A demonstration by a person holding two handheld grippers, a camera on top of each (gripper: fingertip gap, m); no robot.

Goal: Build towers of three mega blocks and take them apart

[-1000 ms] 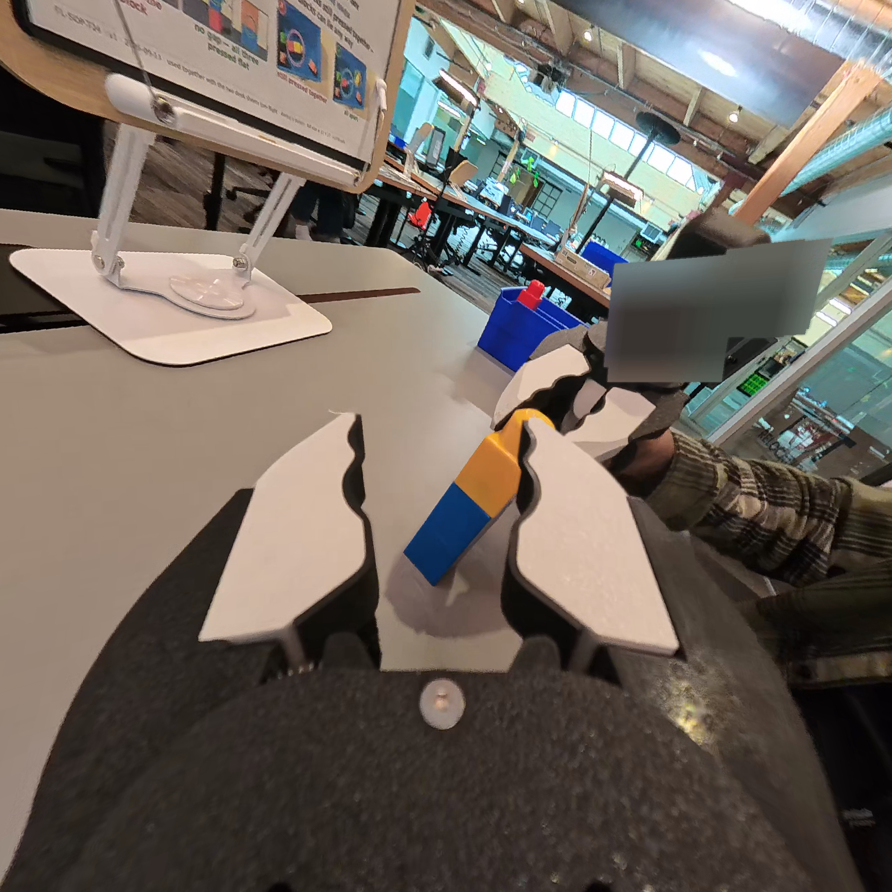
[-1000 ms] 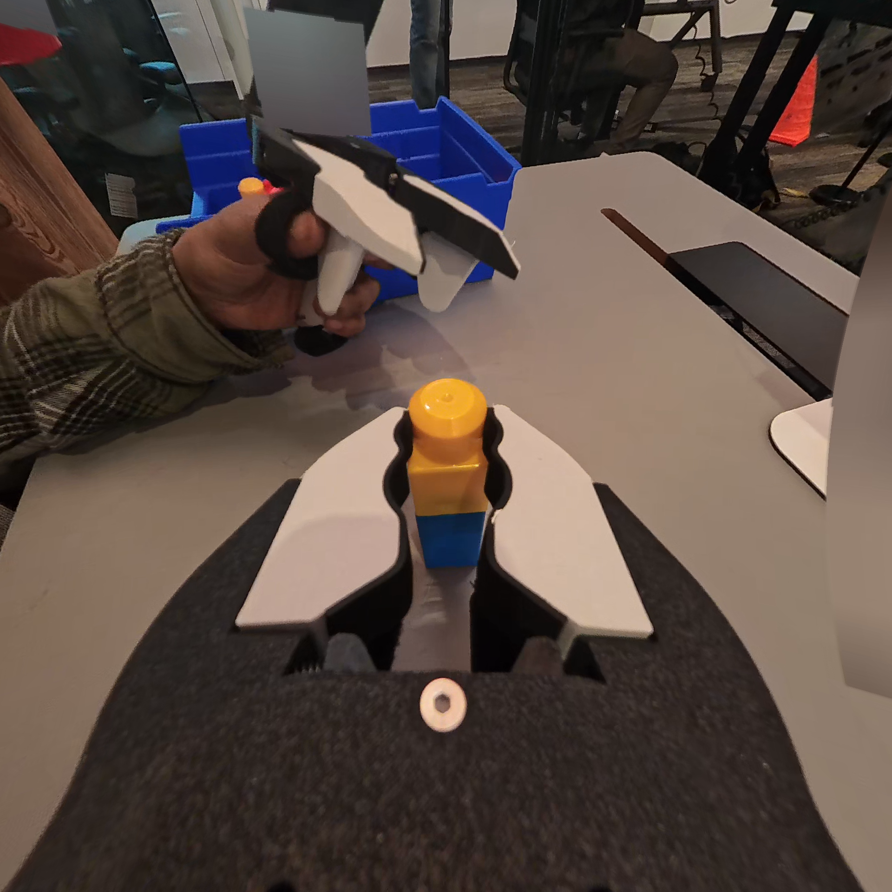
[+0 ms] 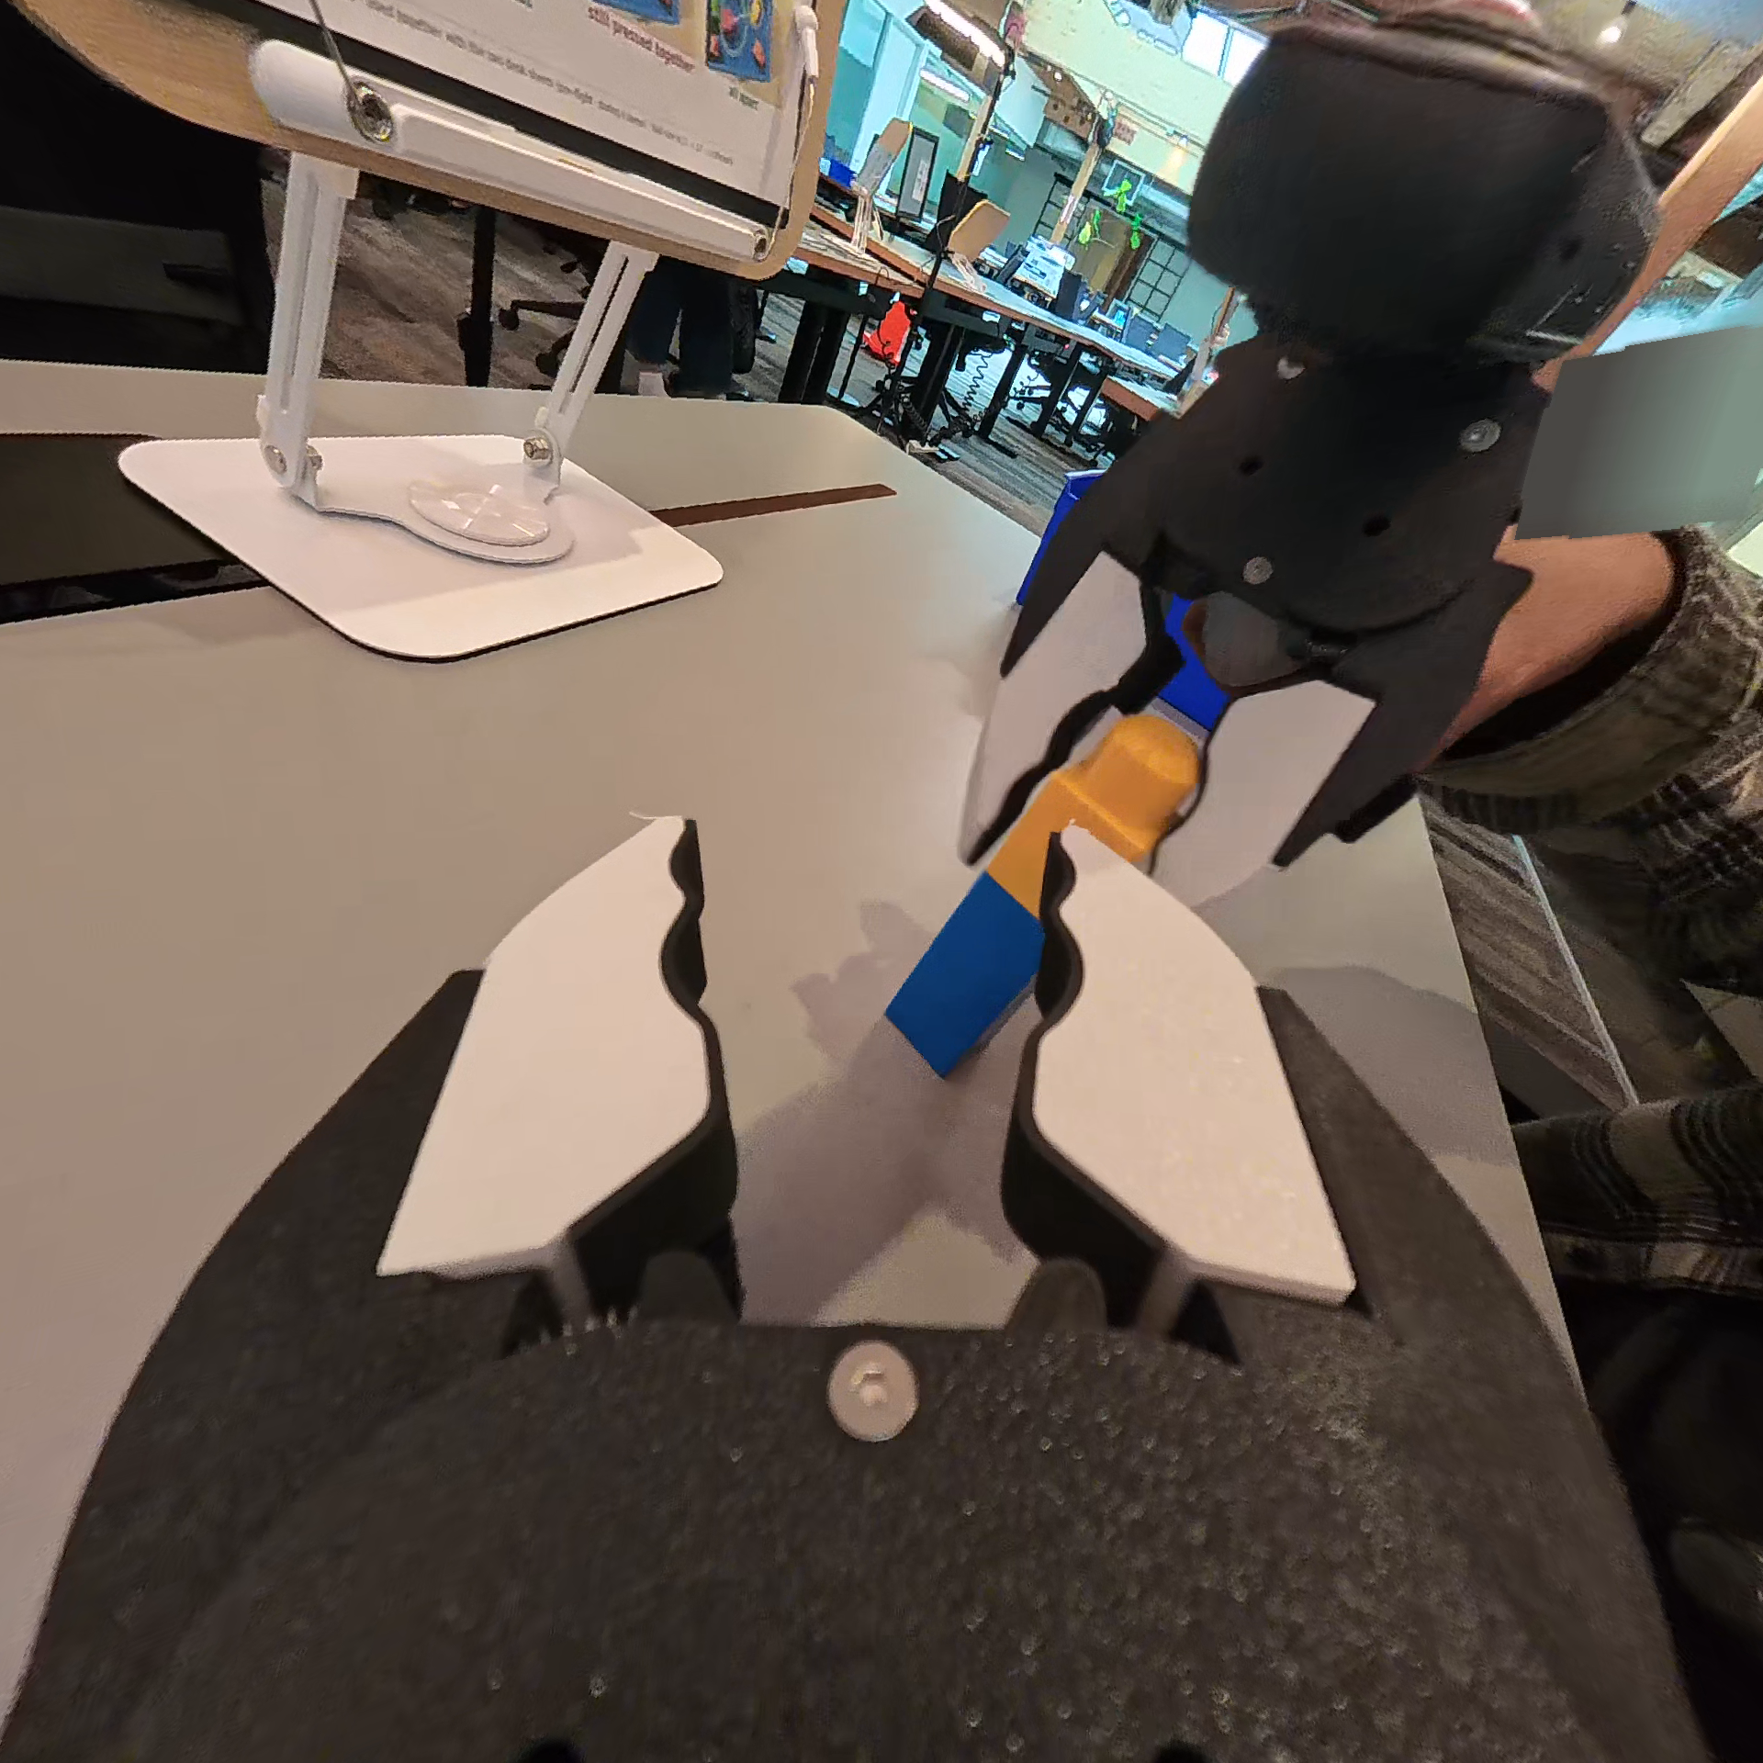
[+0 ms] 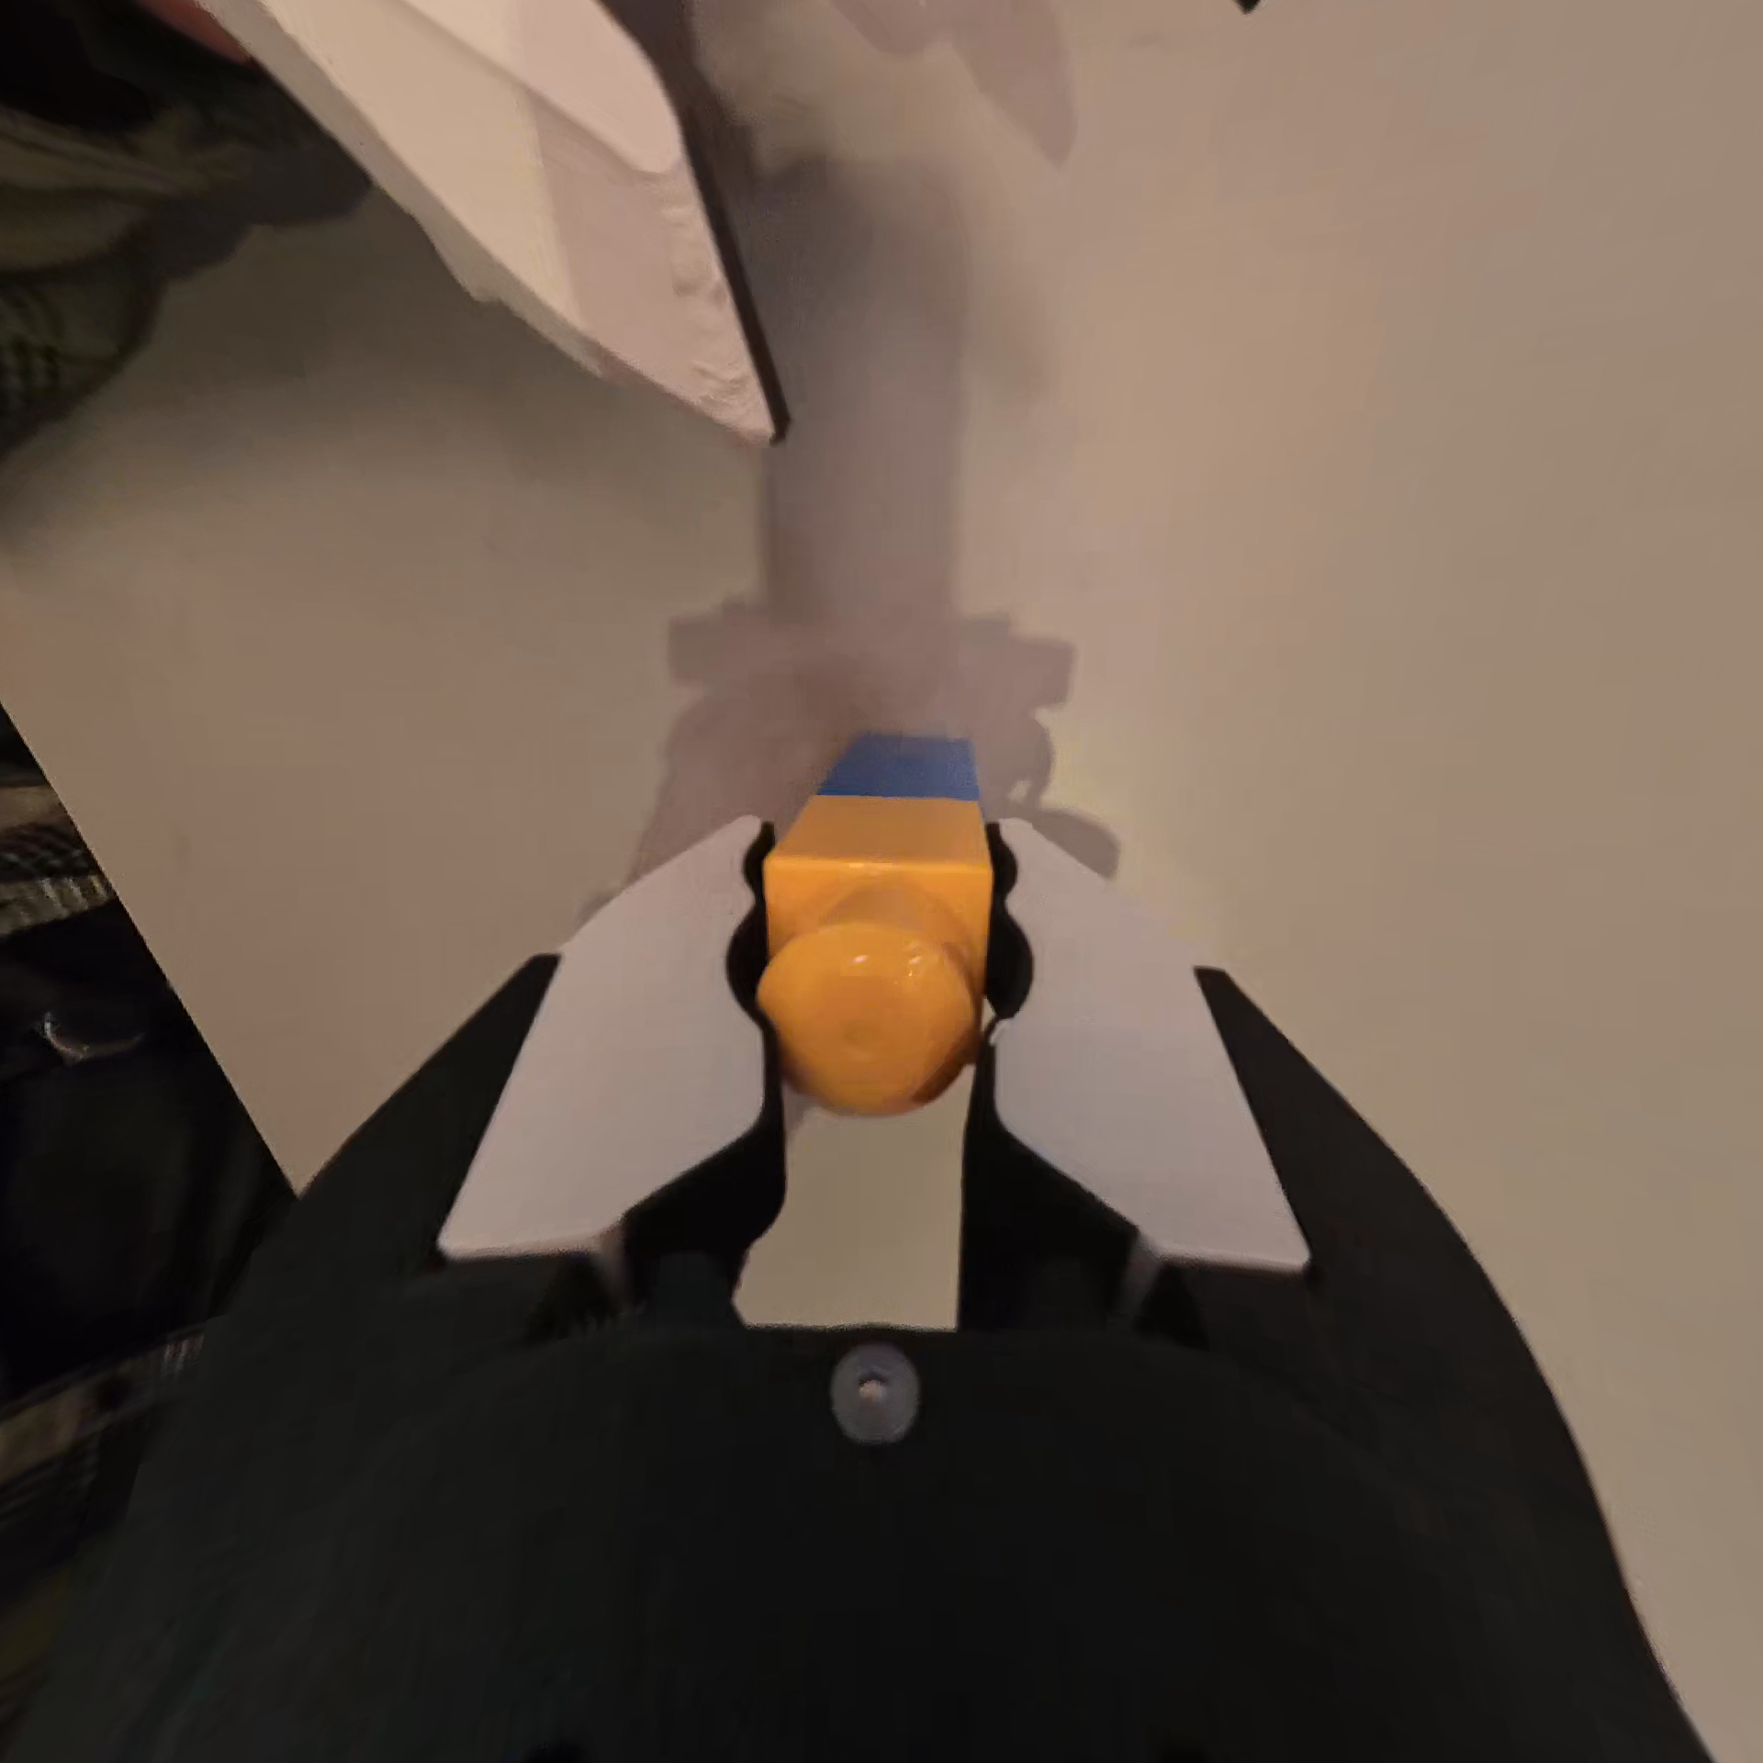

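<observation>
Orange plastic block (image 4: pixel 873 906) stacked on blue plastic block (image 3: pixel 964 983), pinched by right gripper (image 4: pixel 876 863), tilted over grey table (image 3: pixel 382 811), possibly touching it; left gripper (image 3: pixel 868 840) spread wide, just beside the blue one.

left hand-held gripper (image 3: pixel 868 916) agape | right hand-held gripper (image 3: pixel 1088 773) clamps orange block (image 3: pixel 1097 811) — blue block (image 3: pixel 968 983) attached, tilted

Each hand-held gripper has a black, pebbled foam-like body, one silver screw at its centre and two white-faced fingers with wavy black inner edges. The left hand-held gripper (image 3: pixel 868 954) and right hand-held gripper (image 4: pixel 878 916) look alike. The person wears a green-grey plaid sleeve (image 3: pixel 1612 754).
</observation>
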